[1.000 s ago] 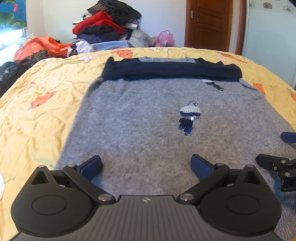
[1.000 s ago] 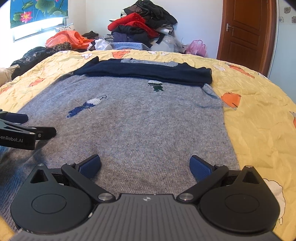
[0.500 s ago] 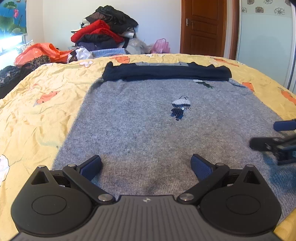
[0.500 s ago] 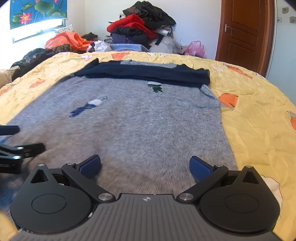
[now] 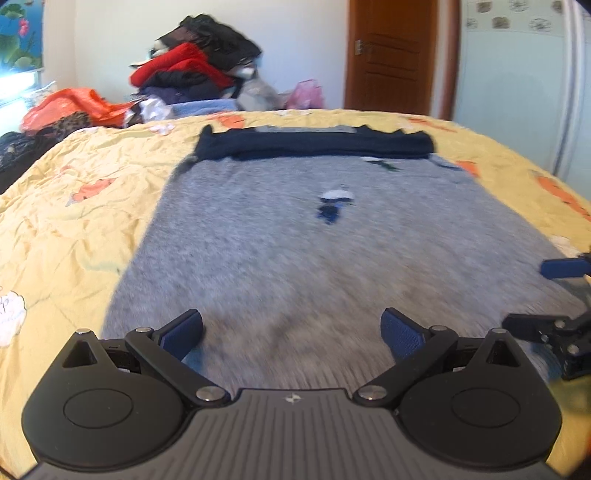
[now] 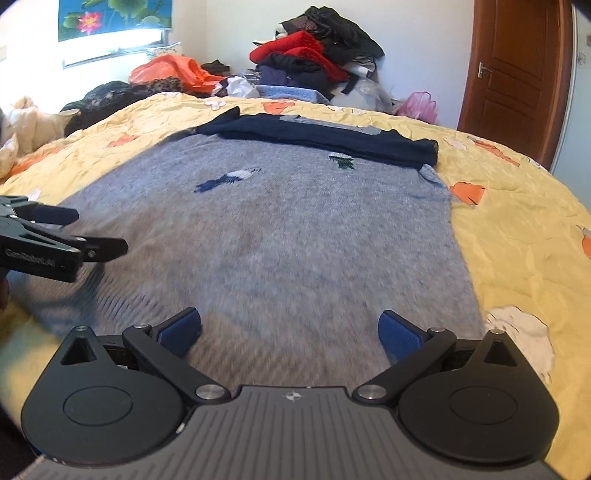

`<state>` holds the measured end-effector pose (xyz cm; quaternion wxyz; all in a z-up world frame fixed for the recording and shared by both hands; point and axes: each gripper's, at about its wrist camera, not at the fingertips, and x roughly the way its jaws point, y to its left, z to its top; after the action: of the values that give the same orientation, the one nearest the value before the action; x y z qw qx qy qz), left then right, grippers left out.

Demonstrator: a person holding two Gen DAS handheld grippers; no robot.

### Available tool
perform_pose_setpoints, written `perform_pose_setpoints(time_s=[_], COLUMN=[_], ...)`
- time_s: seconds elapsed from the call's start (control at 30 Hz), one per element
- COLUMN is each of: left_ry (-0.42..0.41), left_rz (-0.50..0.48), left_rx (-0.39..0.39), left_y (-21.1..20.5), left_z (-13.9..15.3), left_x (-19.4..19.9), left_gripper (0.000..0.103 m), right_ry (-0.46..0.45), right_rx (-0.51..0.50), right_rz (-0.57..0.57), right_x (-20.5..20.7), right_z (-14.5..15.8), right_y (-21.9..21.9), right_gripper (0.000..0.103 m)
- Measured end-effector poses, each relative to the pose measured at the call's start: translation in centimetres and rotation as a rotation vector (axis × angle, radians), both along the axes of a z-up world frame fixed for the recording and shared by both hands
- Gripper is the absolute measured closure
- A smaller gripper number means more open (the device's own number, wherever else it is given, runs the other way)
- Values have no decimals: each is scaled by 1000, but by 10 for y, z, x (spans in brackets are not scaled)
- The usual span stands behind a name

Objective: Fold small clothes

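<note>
At the far left, an orange bag (image 5: 74, 107) and dark patterned cloth are seen beyond the edge of the yellow bedspread (image 5: 70, 221), under a lotus picture (image 6: 110, 18) on the wall. The bedspread is wrinkled and printed with orange and white shapes.

The left gripper (image 5: 291, 332) is seen low over the near hem of the grey sweater (image 5: 332, 258), toward its left side. Its jaws are spread wide, with only grey knit showing between the blue pads (image 5: 183, 332); nothing is held. Whether the pads touch the fabric cannot be told, as the near knit is blurred.

The grey sweater is spread flat across the middle of the bed, its hem nearest the cameras. Small knitted figures (image 5: 334, 206) in blue and white are set in its middle, and a green one lies farther back. Across its far end the navy sleeves (image 5: 314, 146) are folded over in one dark band.

Behind the bed, against the wall, a pile of clothes (image 6: 317, 59) in red, black and blue is stacked, with a pink bag (image 6: 421, 105) to its right.

The right gripper (image 6: 290, 332) is held over the hem's right part, jaws equally wide and empty. The sweater's right edge runs just beside it. A brown door (image 6: 513, 66) stands at the far right.
</note>
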<state>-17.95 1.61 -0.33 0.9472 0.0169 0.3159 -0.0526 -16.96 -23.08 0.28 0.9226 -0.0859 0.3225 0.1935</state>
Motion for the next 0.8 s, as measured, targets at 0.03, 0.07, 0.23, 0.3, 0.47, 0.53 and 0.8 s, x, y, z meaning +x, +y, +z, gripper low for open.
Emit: perform_pose_setpoints(time_s=[0.03,0.07,0.23,0.3,0.47,0.53,0.8], left_ry=[-1,-6,-38,-31,-6,10,196], left_rz=[-7,-8,52,102,145,109,28], left_rx=[7,15,5,-46,-304,-488,-1208], left_y=[-1,-1,21,40,86,103,150], left_z=[-1,-1,5,6,1,1,-38], left_x=[-5,-10,-36,-42,-58,-61,-44], left_gripper=[0,0,0,0,0,0,0], right_ry=[2,1,-28,-19,107,132,411], right_rx=[4,10,29,38,131,210,699], right_rz=[5,6,-44,-90,-171,-151,-85], right_x=[-5,-8,-25,-27,-27,-30,-4], right_z=[-1,0,12,15,11,11,3], right_y=[-3,-7,-34,-53,-100,-112,-145], right_gripper=[0,0,1,1,12,13,16])
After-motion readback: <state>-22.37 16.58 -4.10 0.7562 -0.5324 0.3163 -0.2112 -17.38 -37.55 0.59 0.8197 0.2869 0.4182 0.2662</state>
